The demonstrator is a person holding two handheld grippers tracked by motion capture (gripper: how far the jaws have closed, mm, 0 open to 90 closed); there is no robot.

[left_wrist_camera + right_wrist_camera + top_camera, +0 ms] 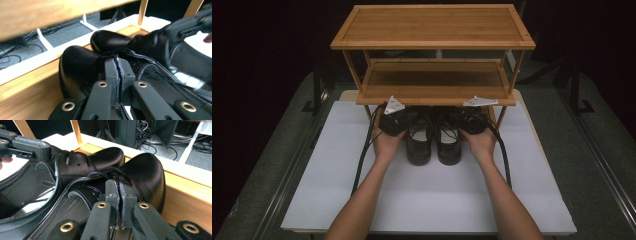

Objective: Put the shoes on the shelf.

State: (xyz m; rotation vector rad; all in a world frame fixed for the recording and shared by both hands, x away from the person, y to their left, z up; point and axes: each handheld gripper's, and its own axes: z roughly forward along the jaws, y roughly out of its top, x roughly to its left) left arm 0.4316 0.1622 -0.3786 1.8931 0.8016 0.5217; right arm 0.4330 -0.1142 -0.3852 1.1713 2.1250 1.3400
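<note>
From above, the left shoe [418,142] and right shoe [448,142] stand side by side on the counter [427,195], toes under the rack [434,80], while each gripper view reveals the clamp: left claw [117,72] pinches the left shoe's edge, right claw [119,192] the right's.

Free room: the white bench [427,200] in front of the shoes is lying open between the forearms. Obstacles: low clearance is being imposed by the rack's lower shelf [434,82] overhead; sideways passage is being blocked by the rack legs [502,116]; the under-shelf gap is being taken up by the black shoes [433,142].
</note>
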